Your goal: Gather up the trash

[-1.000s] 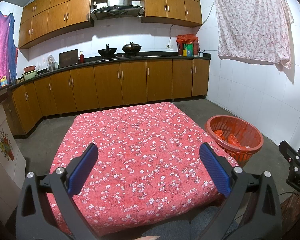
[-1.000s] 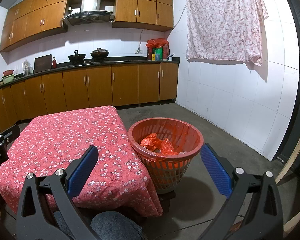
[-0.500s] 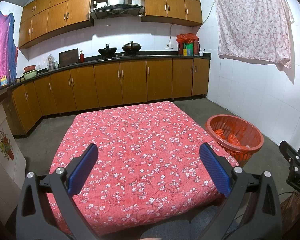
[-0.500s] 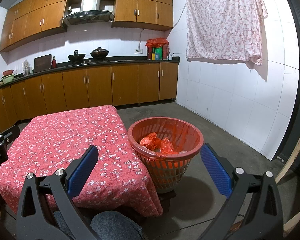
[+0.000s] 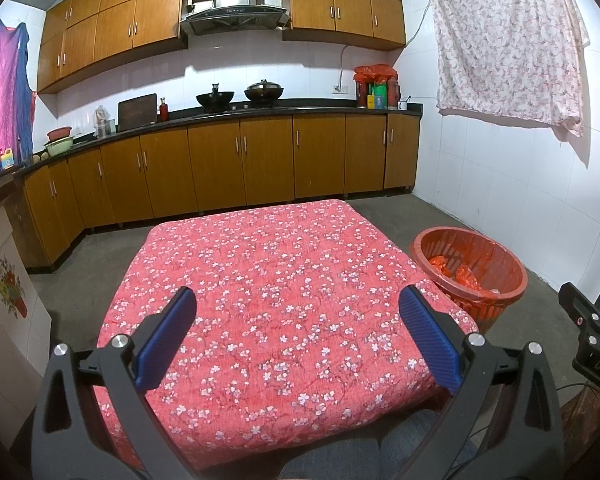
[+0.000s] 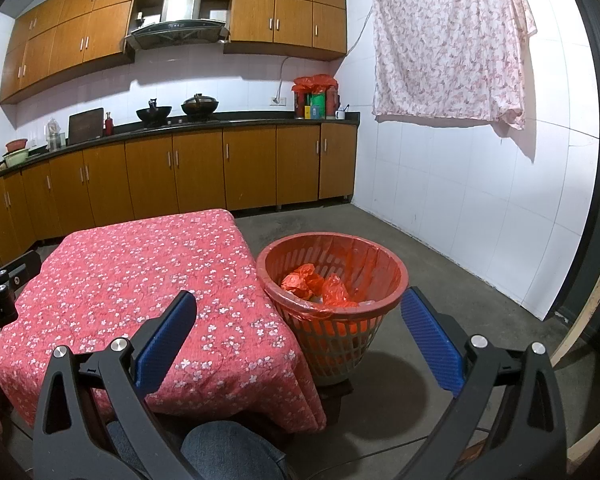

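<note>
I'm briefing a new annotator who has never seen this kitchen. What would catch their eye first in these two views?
First, the red floral tablecloth covering the table mid-room, nothing lying on it. Next, the red basket on the floor against the table's right side, lined with red plastic and holding crumpled red bags. In the foreground, the left hand-held gripper and the right hand-held gripper both stand open and hold nothing.

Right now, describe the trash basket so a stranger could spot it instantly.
Find the low table under the red floral cloth in the kitchen. On the floor by its corner nearest the white tiled wall stands the trash basket, round, slatted, lined with an orange bag holding crumpled orange plastic.
</note>
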`<act>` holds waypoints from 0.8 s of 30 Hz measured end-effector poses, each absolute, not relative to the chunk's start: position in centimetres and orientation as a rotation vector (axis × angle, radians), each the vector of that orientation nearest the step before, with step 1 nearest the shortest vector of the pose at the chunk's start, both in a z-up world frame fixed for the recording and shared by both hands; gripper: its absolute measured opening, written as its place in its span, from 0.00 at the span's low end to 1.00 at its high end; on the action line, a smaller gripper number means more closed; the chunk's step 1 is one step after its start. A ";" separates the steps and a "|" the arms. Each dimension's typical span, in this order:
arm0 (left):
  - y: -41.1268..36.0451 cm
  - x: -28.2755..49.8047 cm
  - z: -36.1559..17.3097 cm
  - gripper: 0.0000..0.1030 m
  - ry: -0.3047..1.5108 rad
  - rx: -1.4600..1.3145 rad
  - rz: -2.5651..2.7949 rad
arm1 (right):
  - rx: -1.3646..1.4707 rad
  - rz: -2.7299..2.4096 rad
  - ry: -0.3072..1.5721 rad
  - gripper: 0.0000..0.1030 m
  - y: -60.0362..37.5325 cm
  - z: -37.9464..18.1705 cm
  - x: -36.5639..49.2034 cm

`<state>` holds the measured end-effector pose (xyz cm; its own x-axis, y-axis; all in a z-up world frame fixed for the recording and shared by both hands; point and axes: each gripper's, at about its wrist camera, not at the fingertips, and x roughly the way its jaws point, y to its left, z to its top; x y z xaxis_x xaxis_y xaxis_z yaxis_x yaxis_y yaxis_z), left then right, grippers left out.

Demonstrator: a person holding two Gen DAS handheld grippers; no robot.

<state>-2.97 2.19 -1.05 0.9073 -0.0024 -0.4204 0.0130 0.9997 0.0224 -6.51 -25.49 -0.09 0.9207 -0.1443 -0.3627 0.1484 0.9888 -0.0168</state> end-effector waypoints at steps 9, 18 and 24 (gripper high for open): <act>2.5 -2.6 -1.0 0.96 0.443 0.015 -0.006 | 0.013 -0.151 0.372 0.98 -25.5 -0.2 -6.6; 2.5 -2.8 -0.9 0.96 0.447 0.013 -0.009 | 0.014 -0.151 0.373 0.98 -25.6 -0.1 -6.6; 2.5 -2.8 -0.9 0.96 0.447 0.013 -0.011 | 0.014 -0.151 0.372 0.98 -25.6 -0.1 -6.6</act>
